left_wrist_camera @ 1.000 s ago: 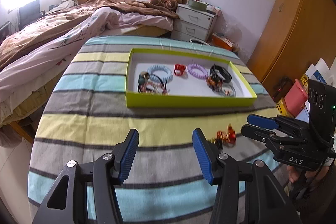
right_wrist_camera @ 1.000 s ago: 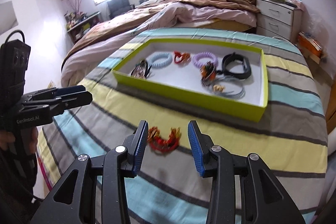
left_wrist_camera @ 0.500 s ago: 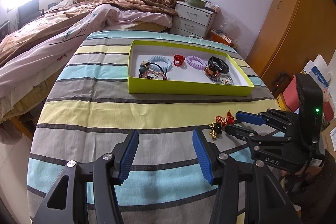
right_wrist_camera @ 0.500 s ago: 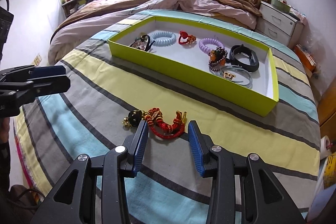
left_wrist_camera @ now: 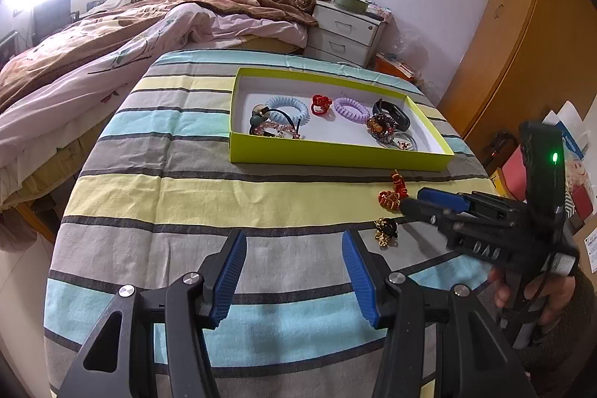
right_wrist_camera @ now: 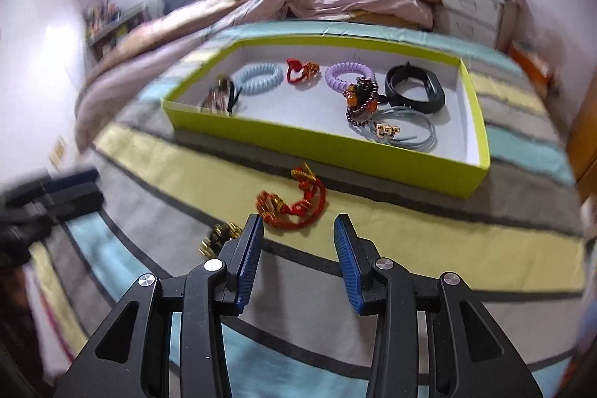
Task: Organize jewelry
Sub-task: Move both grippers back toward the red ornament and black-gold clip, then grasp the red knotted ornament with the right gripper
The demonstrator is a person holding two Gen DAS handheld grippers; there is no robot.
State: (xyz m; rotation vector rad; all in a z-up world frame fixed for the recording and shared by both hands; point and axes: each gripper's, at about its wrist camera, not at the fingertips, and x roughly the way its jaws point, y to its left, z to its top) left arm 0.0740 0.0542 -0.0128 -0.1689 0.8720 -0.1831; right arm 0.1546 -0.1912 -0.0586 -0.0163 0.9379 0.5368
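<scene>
A red cord bracelet with gold beads [right_wrist_camera: 294,202] lies on the striped cloth, just ahead of my open right gripper [right_wrist_camera: 297,235]; it also shows in the left wrist view [left_wrist_camera: 392,193]. A small dark and gold trinket [right_wrist_camera: 218,237] lies to its left, also in the left wrist view [left_wrist_camera: 386,230]. A lime-green tray [right_wrist_camera: 324,144] [left_wrist_camera: 335,155] behind them holds several hair ties and bracelets. My left gripper [left_wrist_camera: 294,260] is open and empty over the cloth. The right gripper [left_wrist_camera: 429,202] shows from the side at the red bracelet.
The table with the striped cloth [left_wrist_camera: 186,196] stands beside an unmade bed [left_wrist_camera: 93,62]. A white nightstand [left_wrist_camera: 347,32] and a wooden wardrobe [left_wrist_camera: 522,43] stand behind and to the right. The table edge falls off at left and right.
My right gripper has moved forward and down to the red bracelet, its view now blurred. The left gripper has drawn back a little. Both stay open.
</scene>
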